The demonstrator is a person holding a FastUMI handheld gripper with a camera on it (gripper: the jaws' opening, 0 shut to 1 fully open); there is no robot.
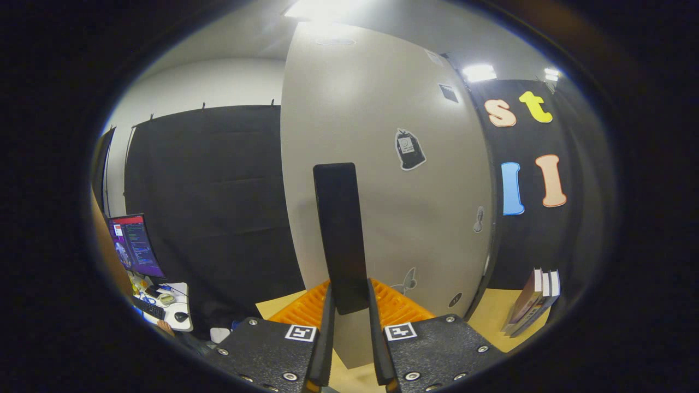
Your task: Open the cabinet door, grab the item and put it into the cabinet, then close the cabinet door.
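The gripper stands with its two fingers closed narrow on a dark, flat upright handle, one finger pressing each side of its lower end; the handle rises straight up from between the fingers against the pale grey cabinet door, which fills the space just beyond; stickers dot the door's face, among them a dark bag-shaped one; an orange ribbed tray lies on the wooden tabletop directly behind the fingers, at the foot of the door; a few books lean together farther off to the right; to the left, well apart, a lit monitor sits over a cluttered desk.
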